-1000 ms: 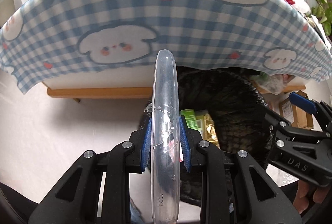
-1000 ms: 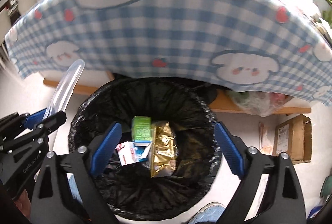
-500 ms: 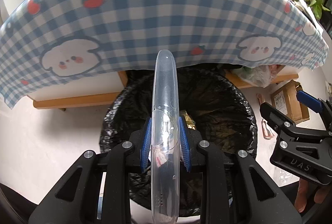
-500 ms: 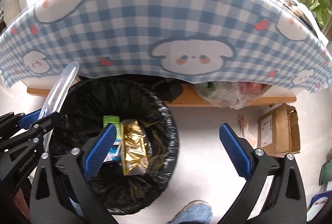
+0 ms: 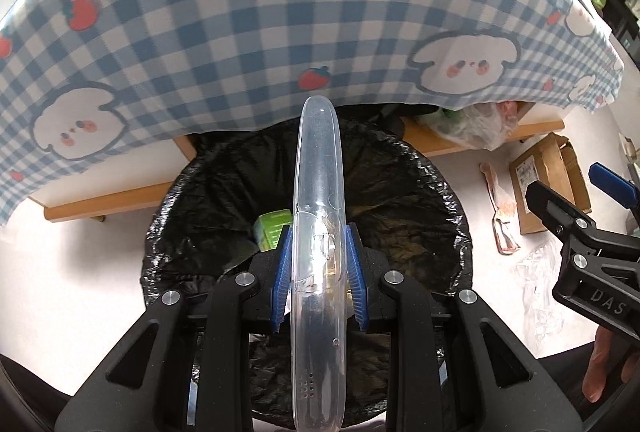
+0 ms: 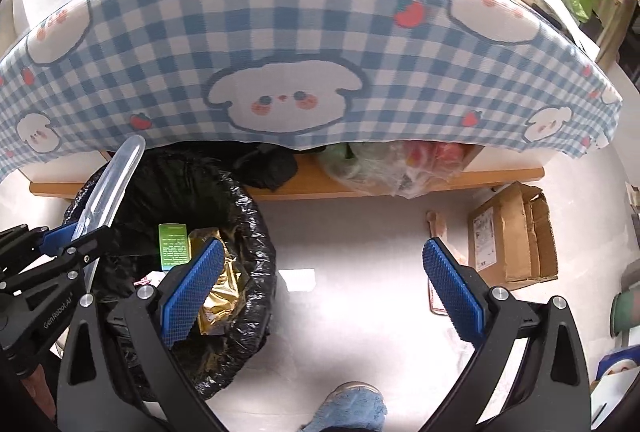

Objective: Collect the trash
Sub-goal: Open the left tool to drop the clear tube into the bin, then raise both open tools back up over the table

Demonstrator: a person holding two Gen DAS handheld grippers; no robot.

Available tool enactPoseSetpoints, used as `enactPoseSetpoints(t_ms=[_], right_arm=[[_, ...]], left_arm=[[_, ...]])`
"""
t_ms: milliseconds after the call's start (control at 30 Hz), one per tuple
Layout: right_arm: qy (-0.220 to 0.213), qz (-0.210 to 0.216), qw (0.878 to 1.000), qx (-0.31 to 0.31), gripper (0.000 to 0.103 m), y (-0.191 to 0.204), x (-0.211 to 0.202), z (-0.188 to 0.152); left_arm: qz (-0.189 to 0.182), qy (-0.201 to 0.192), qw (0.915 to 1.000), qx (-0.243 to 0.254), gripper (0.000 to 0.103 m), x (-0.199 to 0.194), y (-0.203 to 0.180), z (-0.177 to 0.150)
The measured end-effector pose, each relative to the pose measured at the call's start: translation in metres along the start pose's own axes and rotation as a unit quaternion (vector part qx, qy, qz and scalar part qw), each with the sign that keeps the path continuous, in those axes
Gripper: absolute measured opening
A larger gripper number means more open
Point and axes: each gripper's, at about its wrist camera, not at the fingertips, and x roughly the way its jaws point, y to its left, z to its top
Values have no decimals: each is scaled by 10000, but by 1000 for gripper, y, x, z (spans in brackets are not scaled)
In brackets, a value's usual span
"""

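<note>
The left gripper (image 5: 319,270) clamps a clear plastic lid (image 5: 318,216) edge-on above the black-lined trash bin (image 5: 448,207), beneath the overhanging checked tablecloth (image 5: 260,31), while the right gripper (image 6: 324,284) hangs wide open and empty over bare floor beside a cardboard box (image 6: 512,232).

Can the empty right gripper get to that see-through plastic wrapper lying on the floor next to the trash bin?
Probably yes. The right gripper is open and holds nothing, and the clear wrapper lies on bare floor beside the bin. Nothing stands on it or over it. The left gripper is busy clamping the clear plastic lid.
</note>
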Motion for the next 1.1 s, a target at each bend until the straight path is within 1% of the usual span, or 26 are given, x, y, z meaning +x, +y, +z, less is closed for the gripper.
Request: enactPoseSetpoints(t_ms=[167,233,300,400,500,567,633,700,733,800,867,967,1100], right_arm=[[39,-12,10000,41,95,-5,1,-3],[39,-13,10000,29,95,-4,0,-4],[32,-2,10000,30,95,-3,-1,-4],[-5,24,10000,2,95,-2,-6,-3],[-79,41,9999,-55,95,2,-13,0],[-150,49,9998,-91,95,3,-20,4],[-195,94,9997,-65,95,3,-25,8],[-234,164,9996,-30,95,2,-30,13],[-265,181,9995,-24,95,2,-33,16],[-362,303,9989,42,95,2,-42,21],[-461,341,9983,62,95,3,-51,26],[-625,344,9975,1,95,6,-65,35],[-713,372,9968,-18,95,6,-76,45]], left_arm=[[-2,-10,10000,17,26,-3,-2,-2],[16,-38,10000,18,29,-6,-2,-2],[49,-48,10000,14,35,-8,-2,-2],[88,-114,9999,-31,49,-14,1,-1],[104,-192,9997,-110,58,-21,5,1],[96,-220,9996,-143,62,-25,7,3],[87,-301,9994,-176,67,-33,9,5],[80,-371,9991,-212,76,-42,11,9],[59,-439,9987,-235,78,-47,12,11],[90,-596,9979,-245,88,-57,13,15],[136,-706,9971,-233,89,-65,14,18],[135,-757,9967,-277,95,-75,18,24],[150,-846,9958,-307,97,-87,22,33]])
